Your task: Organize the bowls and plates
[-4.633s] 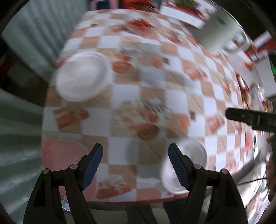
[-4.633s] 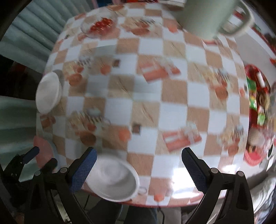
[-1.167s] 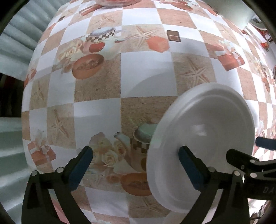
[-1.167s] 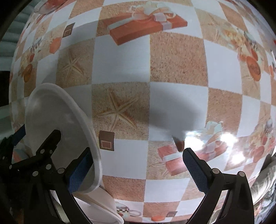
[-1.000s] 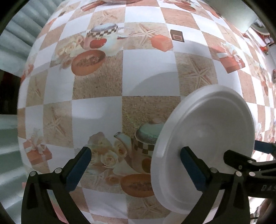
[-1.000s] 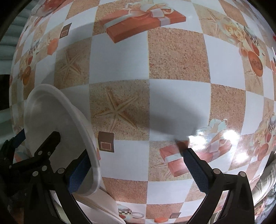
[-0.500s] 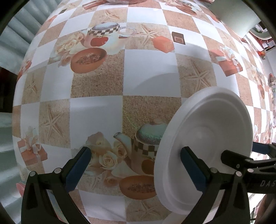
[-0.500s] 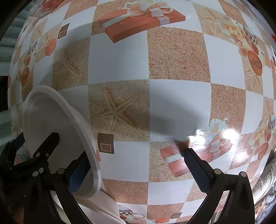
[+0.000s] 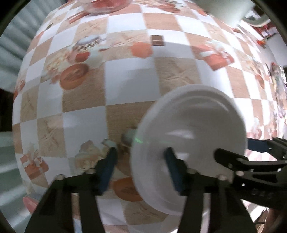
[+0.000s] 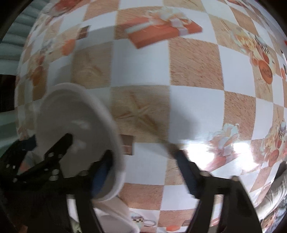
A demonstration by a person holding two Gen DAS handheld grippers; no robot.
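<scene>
A white plate (image 9: 193, 136) rests near the table's front edge, on top of another white dish (image 10: 116, 216) that peeks out below it. My left gripper (image 9: 140, 167) points down over the plate's left rim, one finger over the plate and the other outside it; the jaws are closing and do not press the rim. My right gripper (image 10: 142, 168) straddles the same plate's (image 10: 75, 125) right rim, its left finger tucked under the rim, its right finger well off; these jaws are closing too. Each gripper shows in the other's view. Both views are blurred.
The checked orange-and-white tablecloth (image 9: 125, 84) covers the table. A glass bowl with red contents (image 9: 107, 5) and a pale green vessel (image 9: 229, 10) stand at the far side. A pink object (image 9: 30, 202) lies at the near left edge.
Both grippers' jaws have come much closer together around the plate's rims. Both cameras have risen and shifted a little. The plate stays on the table.
</scene>
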